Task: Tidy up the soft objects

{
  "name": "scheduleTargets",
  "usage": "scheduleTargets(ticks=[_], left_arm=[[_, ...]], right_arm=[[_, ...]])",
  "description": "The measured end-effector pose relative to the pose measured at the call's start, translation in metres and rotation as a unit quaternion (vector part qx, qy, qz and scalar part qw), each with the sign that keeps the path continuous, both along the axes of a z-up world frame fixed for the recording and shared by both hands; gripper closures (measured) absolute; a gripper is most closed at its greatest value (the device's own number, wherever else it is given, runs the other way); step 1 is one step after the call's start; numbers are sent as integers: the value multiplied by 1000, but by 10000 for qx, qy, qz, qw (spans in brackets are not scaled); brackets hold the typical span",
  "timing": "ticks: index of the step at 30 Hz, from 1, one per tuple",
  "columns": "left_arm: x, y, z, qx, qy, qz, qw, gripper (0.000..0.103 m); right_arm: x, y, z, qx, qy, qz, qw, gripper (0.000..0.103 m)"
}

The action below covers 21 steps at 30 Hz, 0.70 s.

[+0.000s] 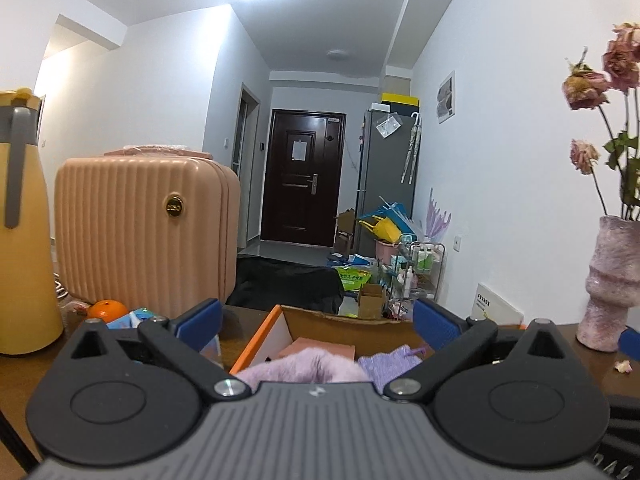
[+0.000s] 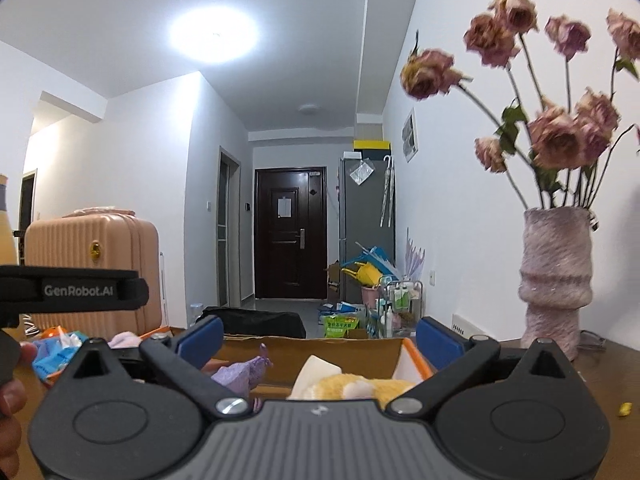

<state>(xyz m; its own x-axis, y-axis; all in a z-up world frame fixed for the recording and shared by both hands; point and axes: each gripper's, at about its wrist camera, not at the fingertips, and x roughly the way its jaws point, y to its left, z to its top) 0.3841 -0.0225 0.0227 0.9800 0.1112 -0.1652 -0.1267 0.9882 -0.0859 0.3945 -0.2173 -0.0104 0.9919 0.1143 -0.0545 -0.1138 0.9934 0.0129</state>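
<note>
Both jaws released, left gripper (image 1: 316,326) and right gripper (image 2: 318,340) over cardboard box (image 1: 344,322); suitcase (image 1: 144,232) ten o'clock, vase (image 2: 556,280) two o'clock, hallway beyond open.

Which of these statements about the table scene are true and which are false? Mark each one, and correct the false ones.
1. Both grippers stand open with nothing between their fingers. True: left gripper, right gripper.
2. The cardboard box is empty. False: it holds soft items, among them a lilac fluffy item and a yellow plush.
3. The vase holds dried pink roses. True.
4. The suitcase is blue. False: it is peach pink.
5. The door at the far end of the hallway stands open. False: it is closed.
</note>
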Motion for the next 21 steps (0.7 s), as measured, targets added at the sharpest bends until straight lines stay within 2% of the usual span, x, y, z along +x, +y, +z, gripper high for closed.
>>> scheduleTargets(ticks=[10, 21], left_arm=[[-70, 4, -1, 292, -11, -158, 9994, 0], [-147, 22, -2, 375, -3, -232, 9990, 0]], right_arm=[[-69, -31, 4, -80, 121, -66, 9999, 0], [-144, -53, 11, -168, 210, 28, 9996, 0]])
